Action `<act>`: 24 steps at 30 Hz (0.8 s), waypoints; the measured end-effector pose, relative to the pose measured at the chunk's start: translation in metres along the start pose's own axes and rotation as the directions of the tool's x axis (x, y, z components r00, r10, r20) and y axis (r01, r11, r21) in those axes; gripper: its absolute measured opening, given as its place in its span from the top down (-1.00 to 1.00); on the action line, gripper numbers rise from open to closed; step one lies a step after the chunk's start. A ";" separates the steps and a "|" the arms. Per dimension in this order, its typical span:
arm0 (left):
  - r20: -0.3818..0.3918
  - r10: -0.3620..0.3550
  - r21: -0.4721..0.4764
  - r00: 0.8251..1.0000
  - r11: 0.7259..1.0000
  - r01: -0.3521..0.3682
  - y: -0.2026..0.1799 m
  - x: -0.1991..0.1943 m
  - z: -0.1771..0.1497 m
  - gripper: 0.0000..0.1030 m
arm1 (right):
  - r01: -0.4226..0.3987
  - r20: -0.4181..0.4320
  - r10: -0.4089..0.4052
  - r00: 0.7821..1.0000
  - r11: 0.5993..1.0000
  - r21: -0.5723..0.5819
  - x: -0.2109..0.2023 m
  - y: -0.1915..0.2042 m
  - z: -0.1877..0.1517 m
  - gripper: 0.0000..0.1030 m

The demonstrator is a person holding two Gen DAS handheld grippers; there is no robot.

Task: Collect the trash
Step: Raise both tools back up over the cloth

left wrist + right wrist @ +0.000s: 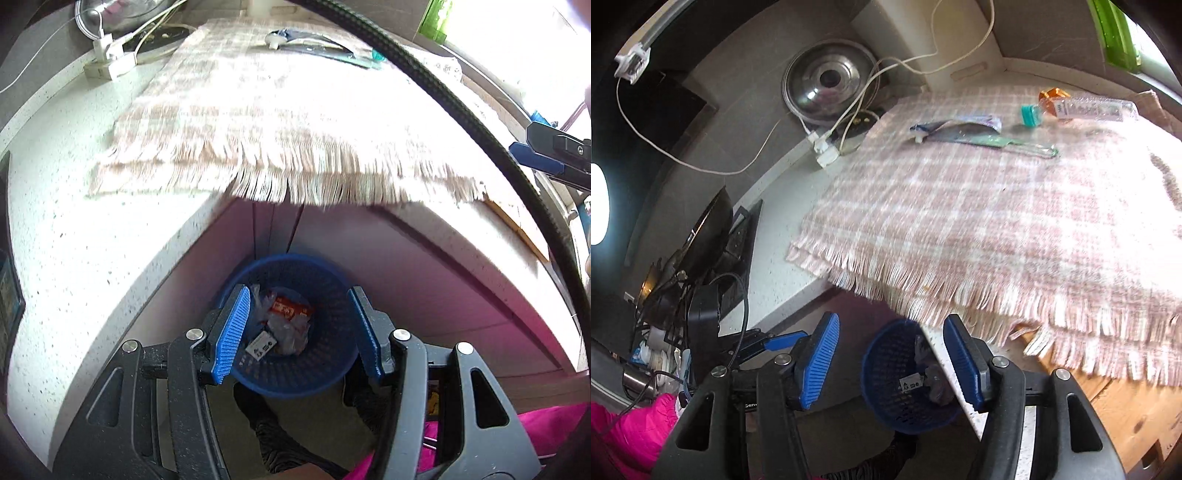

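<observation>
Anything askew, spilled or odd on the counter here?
The clear bottle lies on its side on the checked cloth with its teal cap off beside it. No spill is visible.

a pink checked cloth point(979, 206) with a fringe covers part of the speckled white counter point(66, 258). a steel lid point(829, 81) leans at the back wall, white cables point(849, 107) and plugs beside it.
</observation>
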State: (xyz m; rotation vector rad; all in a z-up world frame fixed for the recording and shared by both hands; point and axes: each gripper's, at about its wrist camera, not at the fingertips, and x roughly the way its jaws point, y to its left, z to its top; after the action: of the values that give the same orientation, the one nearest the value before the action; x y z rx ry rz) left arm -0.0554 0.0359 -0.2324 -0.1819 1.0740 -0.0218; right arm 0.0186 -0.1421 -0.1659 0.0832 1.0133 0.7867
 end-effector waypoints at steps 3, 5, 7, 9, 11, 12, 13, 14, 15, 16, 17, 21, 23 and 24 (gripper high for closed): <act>0.031 -0.001 -0.002 1.000 1.000 0.001 -0.006 -0.005 0.019 -0.08 | 0.018 0.038 -0.018 0.999 1.000 -0.012 -0.015 -0.010 0.016 -0.30; 0.049 -0.008 -0.002 0.999 1.000 0.008 -0.010 -0.008 0.031 -0.08 | 0.041 0.059 -0.039 0.997 0.999 -0.023 -0.024 -0.019 0.027 -0.31; 0.070 -0.008 -0.002 0.998 1.000 0.008 -0.014 -0.009 0.043 -0.08 | 0.064 0.078 -0.062 0.995 0.997 -0.033 -0.032 -0.029 0.038 -0.32; 0.088 -0.002 0.000 0.996 1.000 0.002 -0.019 -0.009 0.055 -0.08 | 0.085 0.094 -0.081 0.992 0.995 -0.044 -0.039 -0.039 0.049 -0.35; 0.103 0.005 0.001 0.995 1.000 -0.006 -0.025 -0.009 0.067 -0.08 | 0.108 0.109 -0.101 0.989 0.992 -0.058 -0.046 -0.048 0.061 -0.40; 0.109 0.012 0.001 0.994 1.000 -0.012 -0.027 -0.008 0.072 -0.08 | 0.118 0.116 -0.110 0.987 0.991 -0.067 -0.049 -0.053 0.067 -0.41; 0.113 0.016 0.000 0.994 1.000 -0.016 -0.029 -0.009 0.081 -0.08 | 0.128 0.123 -0.118 0.985 0.989 -0.077 -0.051 -0.057 0.072 -0.43; 0.119 0.017 -0.003 0.993 1.000 -0.017 -0.030 -0.009 0.086 -0.08 | 0.137 0.129 -0.125 0.984 0.987 -0.087 -0.053 -0.061 0.078 -0.43; 0.124 0.019 -0.005 0.992 1.000 -0.019 -0.031 -0.006 0.091 -0.08 | 0.148 0.133 -0.134 0.982 0.984 -0.097 -0.055 -0.065 0.085 -0.44; 0.129 0.023 -0.008 0.991 1.000 -0.022 -0.032 -0.006 0.096 -0.08 | 0.156 0.137 -0.141 0.981 0.982 -0.106 -0.057 -0.068 0.091 -0.44; 0.135 0.027 -0.012 0.990 1.000 -0.026 -0.033 -0.005 0.101 -0.08 | 0.162 0.141 -0.145 0.979 0.980 -0.117 -0.057 -0.072 0.097 -0.44; 0.155 0.046 -0.041 0.987 0.998 -0.040 -0.033 -0.001 0.123 -0.08 | 0.197 0.163 -0.174 0.971 0.970 -0.142 -0.061 -0.087 0.124 -0.45; 0.162 0.044 -0.063 0.986 0.997 -0.034 -0.032 0.001 0.136 -0.08 | 0.201 0.168 -0.177 0.970 0.970 -0.138 -0.063 -0.096 0.139 -0.46; 0.167 0.043 -0.074 0.985 0.997 -0.031 -0.032 0.001 0.142 -0.08 | 0.200 0.166 -0.176 0.970 0.969 -0.143 -0.062 -0.100 0.146 -0.47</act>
State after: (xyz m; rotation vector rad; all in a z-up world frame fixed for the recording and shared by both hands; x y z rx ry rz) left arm 0.0718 0.0236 -0.1628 -0.2241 0.9101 0.0642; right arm 0.1706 -0.2115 -0.0810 -0.0883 0.7980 0.6730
